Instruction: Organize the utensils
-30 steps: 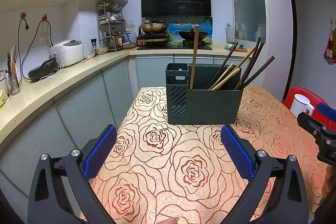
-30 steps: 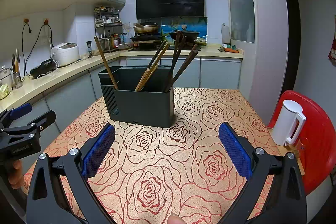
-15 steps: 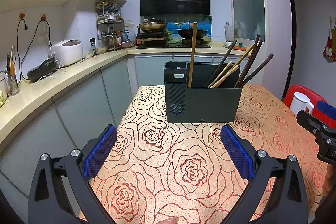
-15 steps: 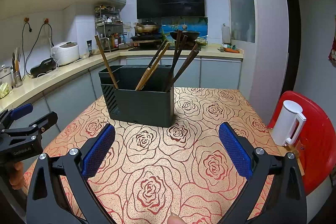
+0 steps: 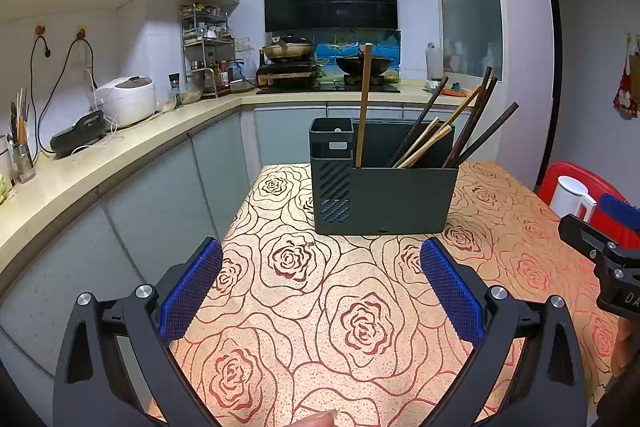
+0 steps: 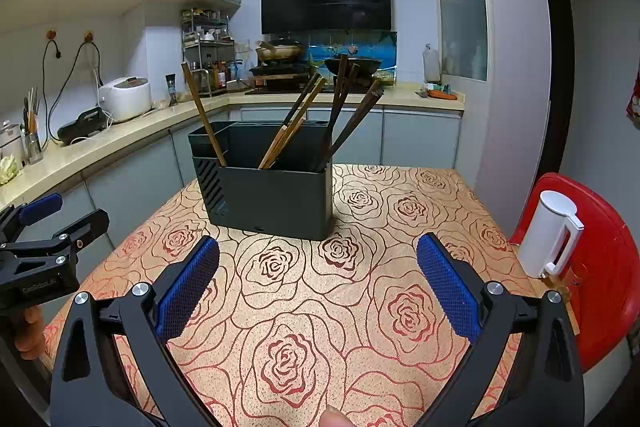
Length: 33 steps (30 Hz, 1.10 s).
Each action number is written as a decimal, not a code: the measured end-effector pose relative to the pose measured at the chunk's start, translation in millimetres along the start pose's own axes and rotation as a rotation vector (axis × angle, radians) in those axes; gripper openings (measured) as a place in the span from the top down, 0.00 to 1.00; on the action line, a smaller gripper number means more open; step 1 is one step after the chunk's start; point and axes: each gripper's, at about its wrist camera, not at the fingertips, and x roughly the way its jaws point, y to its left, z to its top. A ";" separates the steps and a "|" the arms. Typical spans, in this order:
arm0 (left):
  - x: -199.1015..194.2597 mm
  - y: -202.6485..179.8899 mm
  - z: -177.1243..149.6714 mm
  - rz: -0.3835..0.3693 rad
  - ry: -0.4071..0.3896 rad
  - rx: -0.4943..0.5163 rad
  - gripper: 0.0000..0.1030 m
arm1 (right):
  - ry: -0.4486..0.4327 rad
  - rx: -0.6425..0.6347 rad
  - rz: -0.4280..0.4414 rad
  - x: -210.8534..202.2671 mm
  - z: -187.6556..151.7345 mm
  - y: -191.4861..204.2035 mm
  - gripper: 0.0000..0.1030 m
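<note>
A dark grey utensil holder (image 5: 384, 195) stands on the rose-patterned table (image 5: 360, 327); it also shows in the right wrist view (image 6: 272, 195). Several chopsticks (image 5: 432, 143) lean in its large compartment, some light, some dark, and one light stick (image 5: 363, 107) stands nearly upright at its left end. The narrow left compartment looks empty. My left gripper (image 5: 321, 289) is open and empty, short of the holder. My right gripper (image 6: 318, 285) is open and empty, also short of the holder (image 6: 272, 195). Each gripper shows at the edge of the other's view.
A white kettle (image 6: 552, 233) stands on a red stool (image 6: 608, 267) right of the table. A kitchen counter (image 5: 100, 163) with a rice cooker (image 5: 126, 99) runs along the left. A stove with pans (image 5: 288, 51) is at the back.
Both views have shifted only slightly; the holder sits a little further left in the left wrist view. Both grippers stay open and empty.
</note>
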 end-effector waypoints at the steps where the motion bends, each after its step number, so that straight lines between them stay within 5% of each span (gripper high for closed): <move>1: 0.1 -0.2 -0.1 -0.001 0.000 0.000 0.07 | 0.000 -0.001 0.000 0.6 -1.0 0.1 0.07; 33: 15.5 4.5 -6.2 0.018 0.050 -0.033 0.07 | 0.029 0.001 0.007 5.2 -6.0 -4.2 0.07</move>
